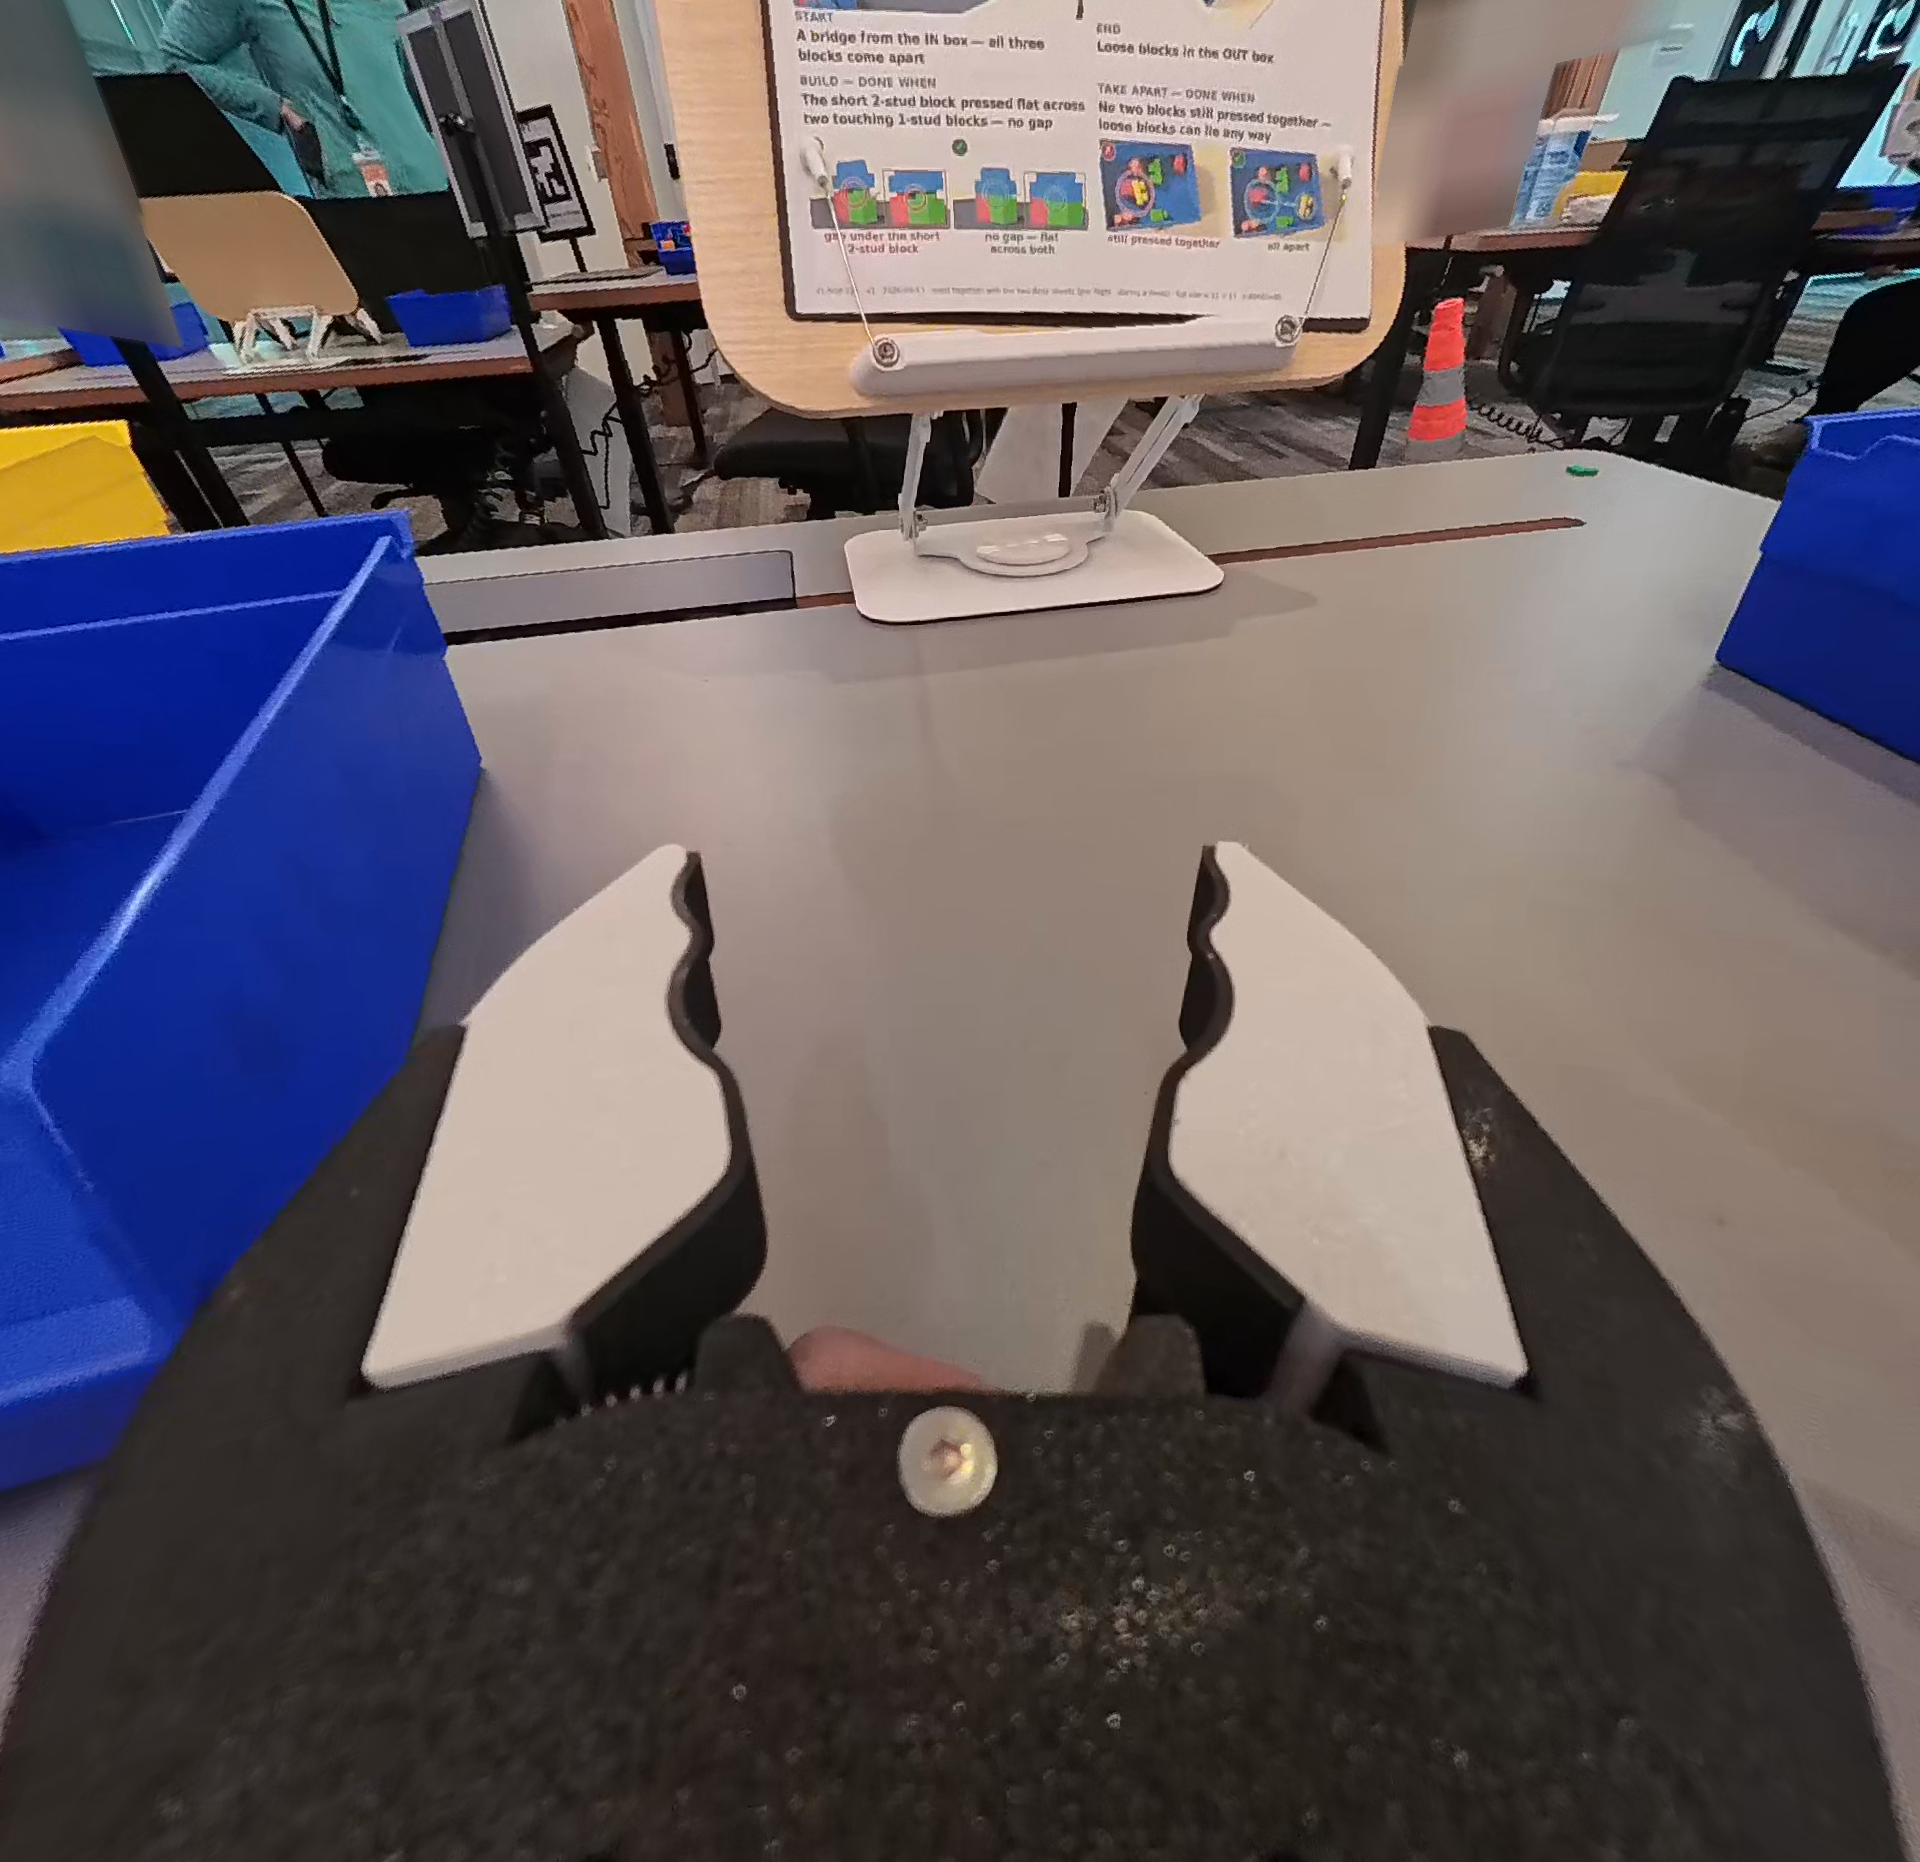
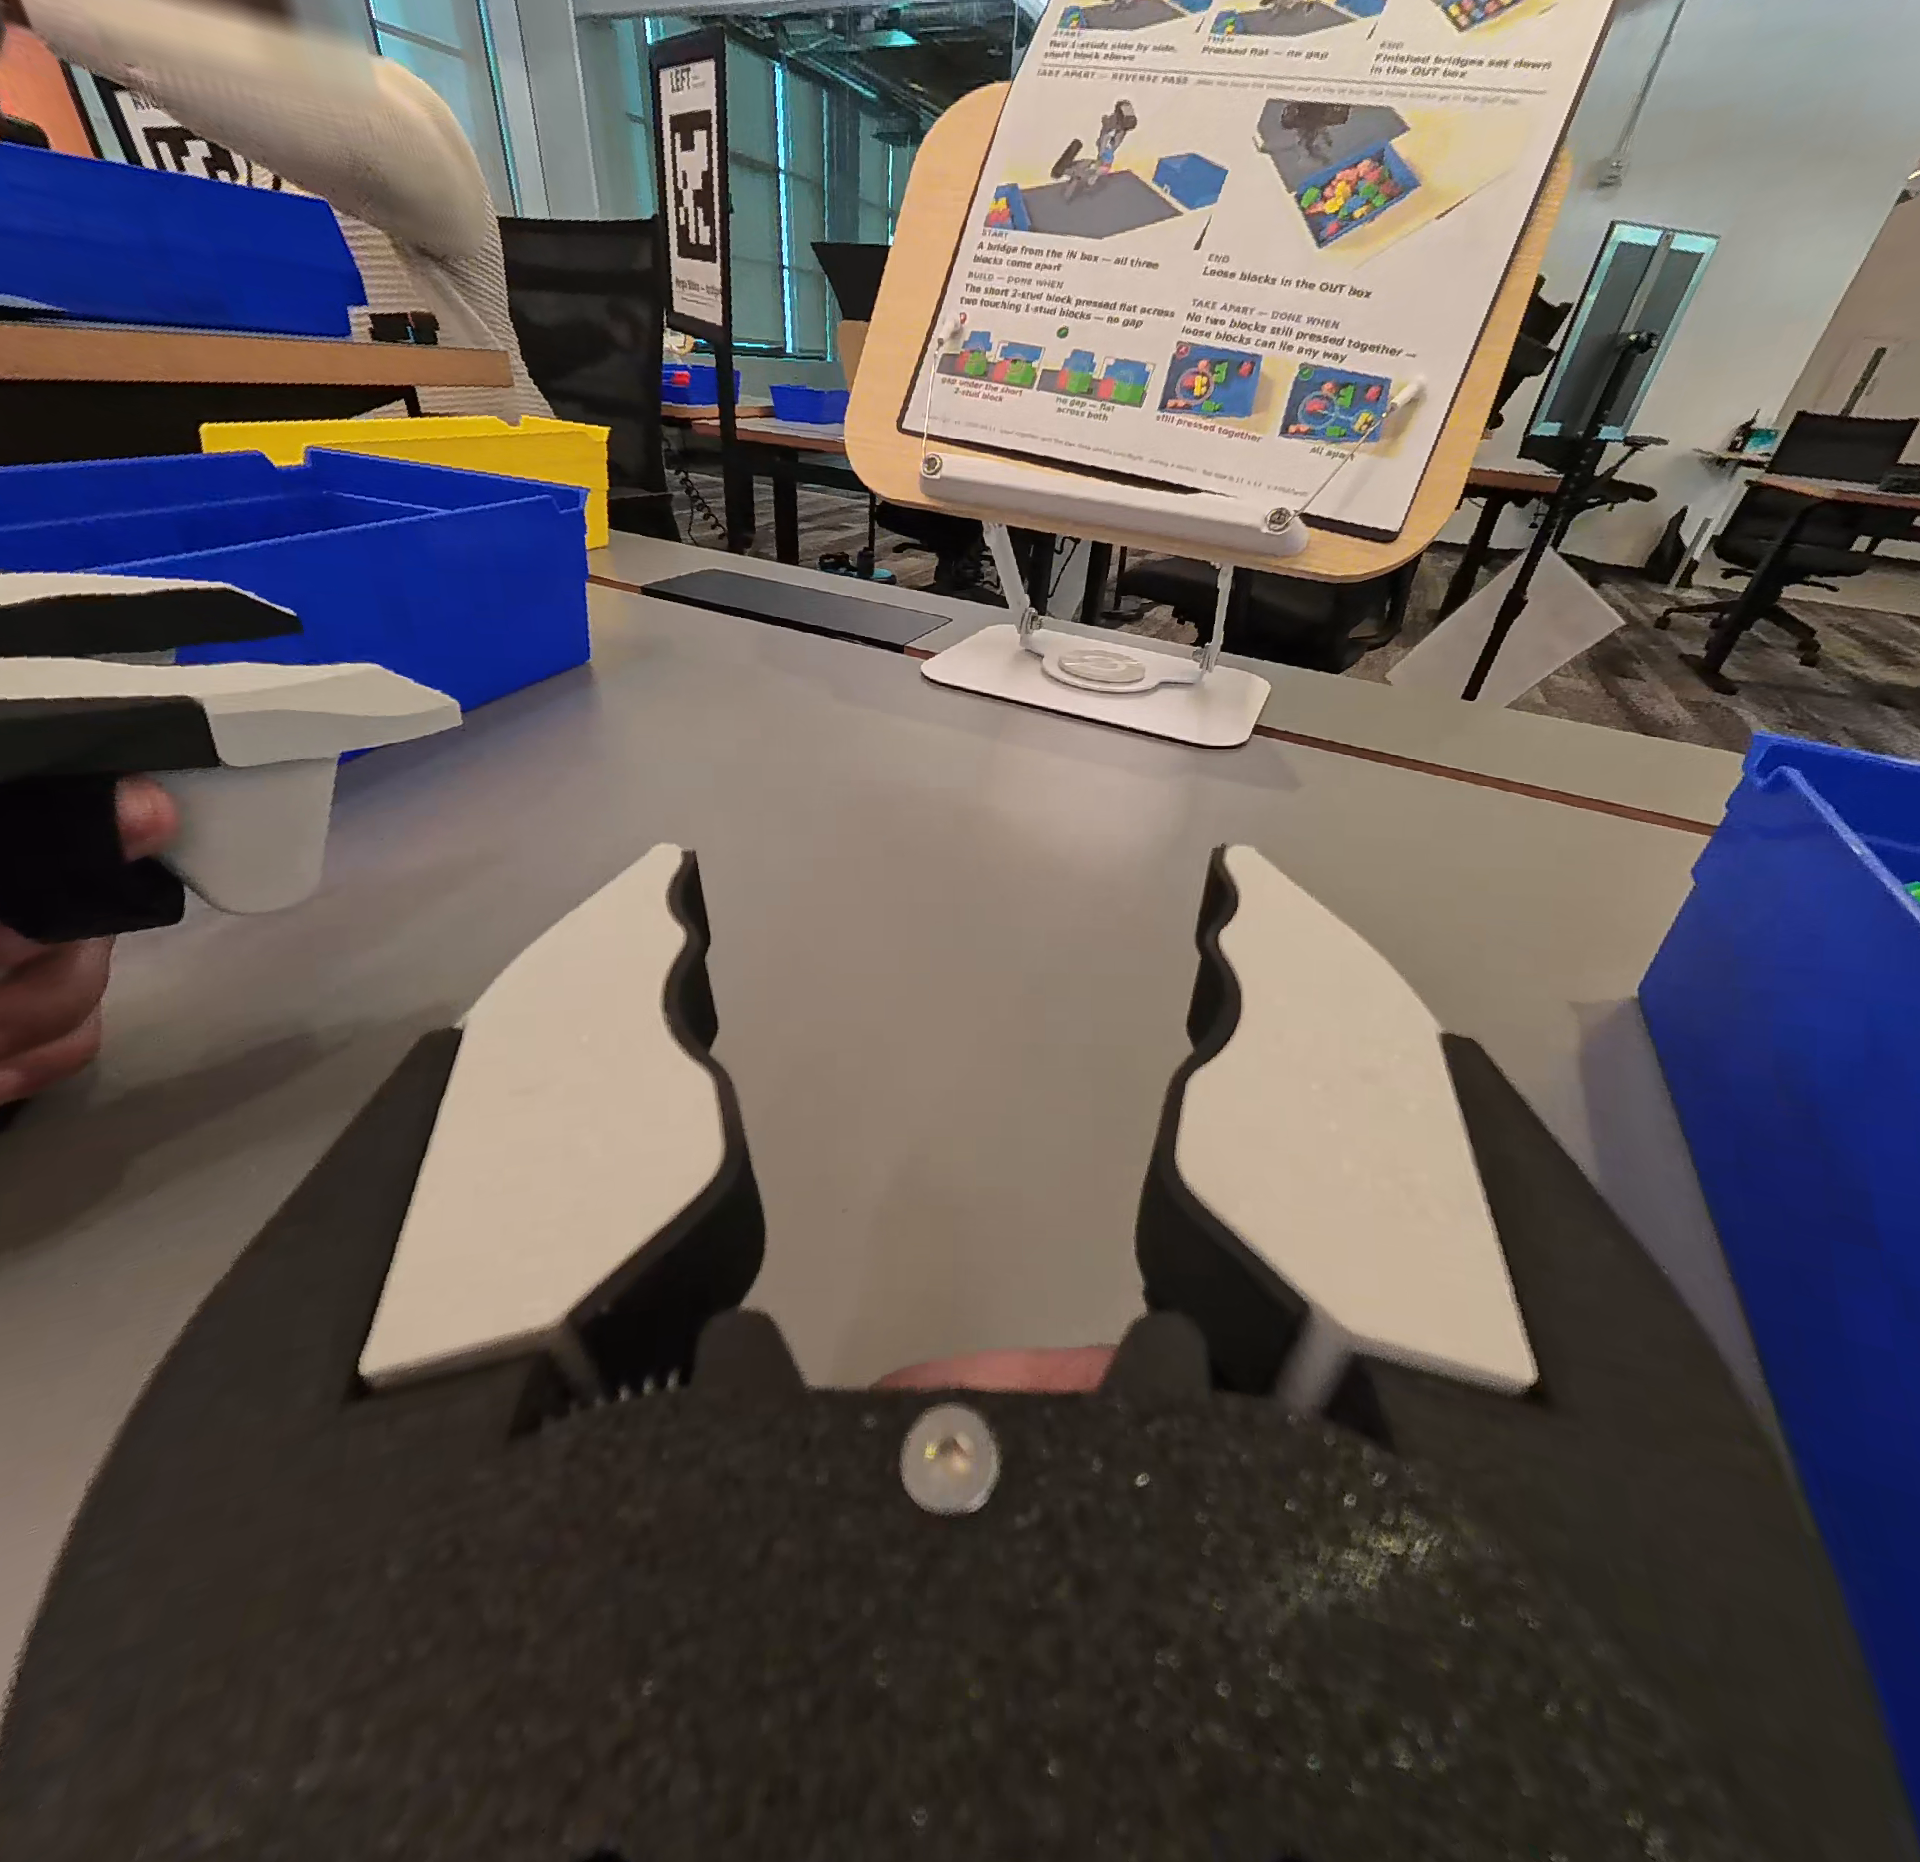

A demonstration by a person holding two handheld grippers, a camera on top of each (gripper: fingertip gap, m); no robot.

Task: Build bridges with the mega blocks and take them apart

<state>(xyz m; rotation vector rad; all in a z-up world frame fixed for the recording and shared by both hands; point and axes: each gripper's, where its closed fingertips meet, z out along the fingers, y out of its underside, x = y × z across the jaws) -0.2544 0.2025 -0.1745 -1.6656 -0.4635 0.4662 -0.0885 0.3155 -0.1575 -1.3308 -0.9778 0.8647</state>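
Left bin: a blue bin [image 1: 208, 877] standing at the bench's left edge; the part of its interior in view shows no blocks. In the right wrist view a yellow bin [image 2: 416, 441] sits just behind it.

Left gripper: left gripper [image 1: 951, 867] poised over bare bench [image 1: 987, 773] near the left bin, jaws spread wide, nothing between them. In the right wrist view it enters from the left edge, and the person's hand [image 2: 62, 939] on its grip is visible.

Centre of bench: bare grey surface; no block or bridge stands on it.

Document stand: a wooden-backed stand [image 1: 1039, 565] at the far edge of the bench, holding a printed instruction sheet [image 1: 1081, 129].

Right gripper: right gripper [image 2: 951, 867] over the middle of the bench, jaws equally wide, carrying nothing.

Right bin: a second blue bin [image 2: 1787, 1033] at the bench's right edge; a sliver of green [image 2: 1910, 890] shows over its rim, probably a mega block, too small to confirm.

Task objects: the mega blocks are not in plain view; they are judged to lie inside a bin, most likely the right one.

Stage: judged to be between cycles, with no block in hand.

Hazards: reaching into a bin at a shallow angle could catch a finger on the rim and shove the bin along the bench. Gripping a block off-centre could let it twist or drop. Pressing studs together while misaligned could leave a gap under the bridging block.
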